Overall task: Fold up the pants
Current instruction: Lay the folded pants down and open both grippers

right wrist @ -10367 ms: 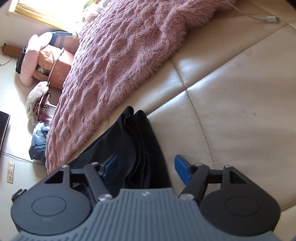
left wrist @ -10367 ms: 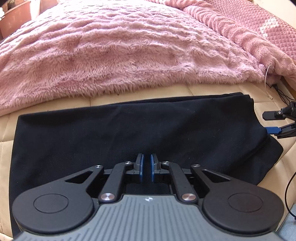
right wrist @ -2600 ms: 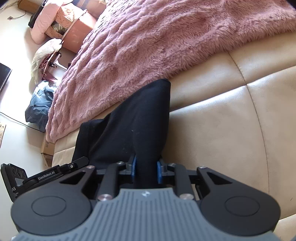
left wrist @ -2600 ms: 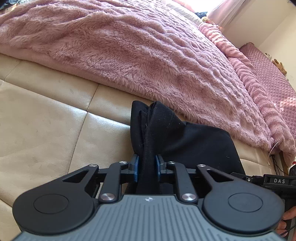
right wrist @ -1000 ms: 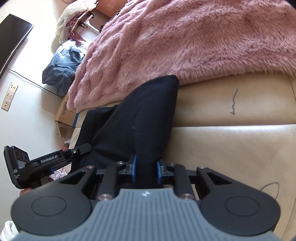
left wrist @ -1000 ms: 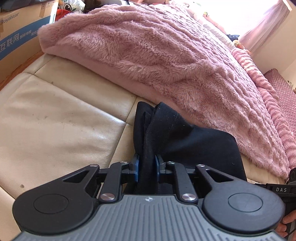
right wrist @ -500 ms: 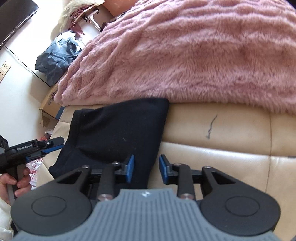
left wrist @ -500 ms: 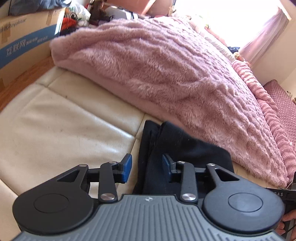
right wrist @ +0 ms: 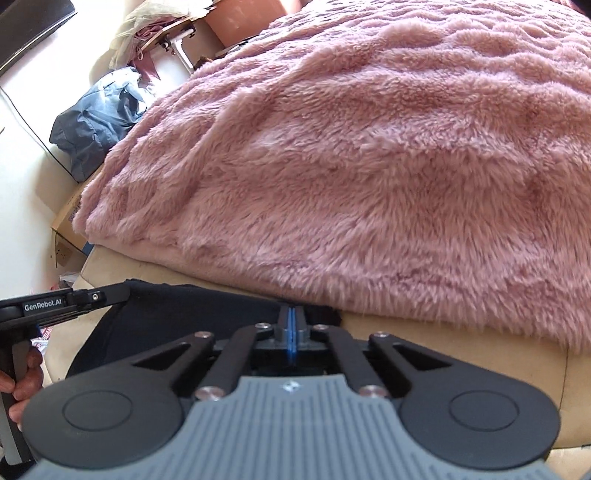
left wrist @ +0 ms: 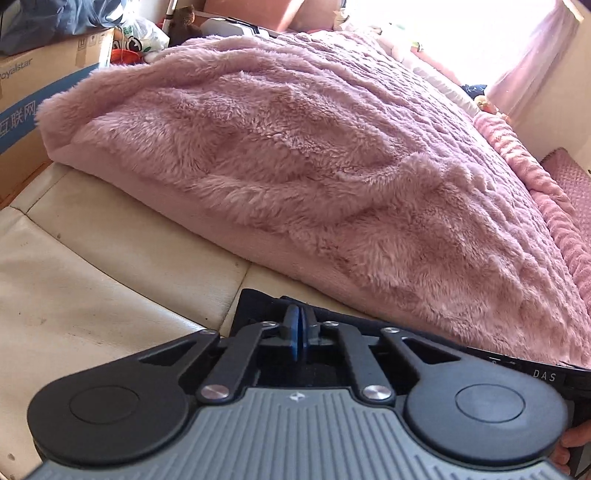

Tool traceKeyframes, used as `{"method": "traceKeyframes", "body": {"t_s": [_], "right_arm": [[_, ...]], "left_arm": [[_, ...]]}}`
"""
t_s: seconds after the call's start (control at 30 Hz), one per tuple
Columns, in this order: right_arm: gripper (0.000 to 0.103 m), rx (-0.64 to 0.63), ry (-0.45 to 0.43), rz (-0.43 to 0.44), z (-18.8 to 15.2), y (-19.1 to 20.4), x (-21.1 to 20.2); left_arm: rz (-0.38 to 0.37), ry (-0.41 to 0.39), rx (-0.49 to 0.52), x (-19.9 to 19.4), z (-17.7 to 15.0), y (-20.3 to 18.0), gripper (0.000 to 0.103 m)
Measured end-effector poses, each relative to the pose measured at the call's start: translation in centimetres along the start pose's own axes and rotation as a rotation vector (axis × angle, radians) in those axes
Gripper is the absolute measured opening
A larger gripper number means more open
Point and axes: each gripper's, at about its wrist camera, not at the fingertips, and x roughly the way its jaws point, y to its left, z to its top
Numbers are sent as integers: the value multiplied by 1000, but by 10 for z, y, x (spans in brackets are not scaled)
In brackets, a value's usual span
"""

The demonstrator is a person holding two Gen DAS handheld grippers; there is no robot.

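Observation:
The black pants lie folded flat on the beige leather mattress, beside the pink blanket's edge. In the left wrist view only a strip of the pants shows past the gripper body. My left gripper is shut and empty, held above the pants' left end. My right gripper is shut and empty, above the pants' right end. The left gripper's body also shows in the right wrist view, over the pants' far end.
A fluffy pink blanket covers the bed behind the pants. A cardboard box stands at the left bedside. A blue-grey bundle of cloth and a folding rack are on the floor beyond the bed.
Both grippers let go of the pants, which now lie flat. They then lifted back and shut empty.

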Motion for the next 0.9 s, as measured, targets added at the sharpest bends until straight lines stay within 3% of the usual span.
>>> {"method": "traceKeyframes", "body": {"t_s": [0.2, 0.37, 0.53, 0.7, 0.9], "right_arm": [[0, -89, -46, 6, -14, 20, -35], [0, -234, -34, 18, -72, 55, -73], [0, -295, -8, -5, -132, 68, -92], [0, -352, 17, -51, -164, 75, -87], [0, -374, 44, -64, -164, 76, -79]], "left_arm": [[27, -19, 71, -38, -9, -6, 13], [48, 7, 245, -84, -46, -21, 13], [147, 34, 359, -101, -87, -20, 13], [190, 51, 374, -92, -110, -12, 13], [221, 50, 329, -87, -110, -6, 15]]}}
